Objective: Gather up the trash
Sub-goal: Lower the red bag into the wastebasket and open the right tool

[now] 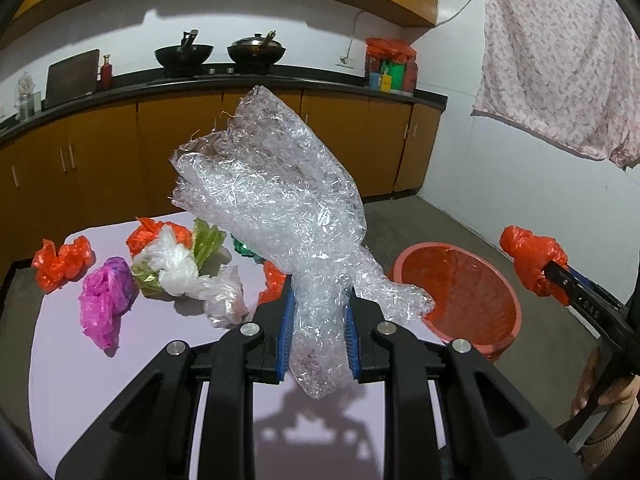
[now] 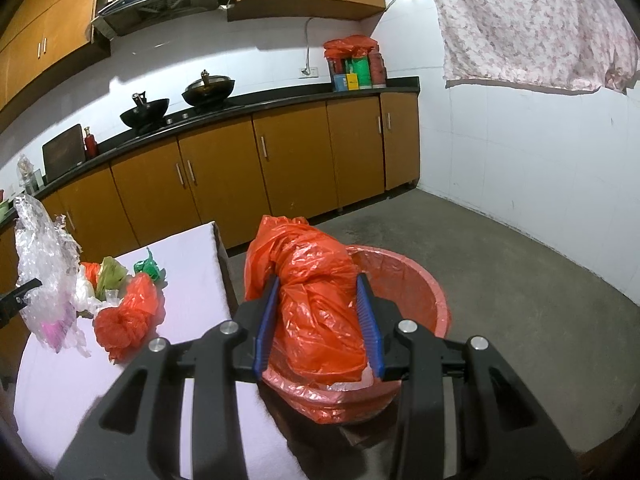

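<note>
Left gripper (image 1: 320, 316) angled downward above the bench (image 1: 140, 380), fingers (image 1: 286, 332) pinched narrow on a crumpled clear plastic wrap (image 1: 276, 192) that stands up and fans out above them. Right gripper (image 2: 318, 324) likewise tilted down, poised over the red basin (image 2: 416, 280) just off the bench edge, fingers (image 2: 368, 320) clamped on a bunched orange bag (image 2: 316, 300). On the bench, away from the basin: more orange bags (image 1: 60, 262), a pink bag (image 1: 106, 300), white bags (image 1: 180, 270), a green wrapper (image 1: 206, 242). Part of a hand (image 1: 600, 392) on the right gripper's handle, beside the basin.
</note>
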Tool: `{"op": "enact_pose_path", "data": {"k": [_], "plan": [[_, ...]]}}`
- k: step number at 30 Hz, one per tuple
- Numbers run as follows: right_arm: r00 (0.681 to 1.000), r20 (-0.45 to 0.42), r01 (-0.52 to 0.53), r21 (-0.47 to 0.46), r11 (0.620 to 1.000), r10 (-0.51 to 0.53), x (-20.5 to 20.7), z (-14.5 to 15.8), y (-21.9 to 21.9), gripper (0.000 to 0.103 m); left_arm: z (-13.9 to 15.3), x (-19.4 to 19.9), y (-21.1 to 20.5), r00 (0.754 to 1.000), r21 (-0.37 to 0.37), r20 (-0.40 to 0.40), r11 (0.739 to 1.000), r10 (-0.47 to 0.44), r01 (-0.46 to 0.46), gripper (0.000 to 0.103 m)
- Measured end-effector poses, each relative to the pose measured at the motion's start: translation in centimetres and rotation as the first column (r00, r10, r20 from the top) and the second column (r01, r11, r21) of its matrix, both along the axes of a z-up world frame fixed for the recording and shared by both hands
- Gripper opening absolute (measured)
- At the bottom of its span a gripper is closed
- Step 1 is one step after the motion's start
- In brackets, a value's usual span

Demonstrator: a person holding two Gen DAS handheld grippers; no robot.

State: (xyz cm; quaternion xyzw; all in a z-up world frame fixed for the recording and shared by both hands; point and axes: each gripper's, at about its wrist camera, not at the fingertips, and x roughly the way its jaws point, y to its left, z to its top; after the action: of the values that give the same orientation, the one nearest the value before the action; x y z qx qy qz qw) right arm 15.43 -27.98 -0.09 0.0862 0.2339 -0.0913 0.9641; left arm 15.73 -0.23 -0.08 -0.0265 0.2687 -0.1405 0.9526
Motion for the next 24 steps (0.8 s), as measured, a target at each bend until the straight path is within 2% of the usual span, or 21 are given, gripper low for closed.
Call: {"op": "enact_pose_path", "data": {"k": [12,24], "plan": [[0.999,-0.014,0.035,0.029,0.999,-0.034,1.9,-0.8,-1.9,0.038,-1.1,2.0,-4.5,0.995,0.003,-0.032,0.995,-0.095,0.095,0.022],[0.997,-0.030,0.079,0.048,0.996,-0.077,4.7,-2.0,-4.5,0.038,-2.6,5.0,-11.9,0.970,0.018,-0.054,0.971,-0.236,0.237,0.022]]}}
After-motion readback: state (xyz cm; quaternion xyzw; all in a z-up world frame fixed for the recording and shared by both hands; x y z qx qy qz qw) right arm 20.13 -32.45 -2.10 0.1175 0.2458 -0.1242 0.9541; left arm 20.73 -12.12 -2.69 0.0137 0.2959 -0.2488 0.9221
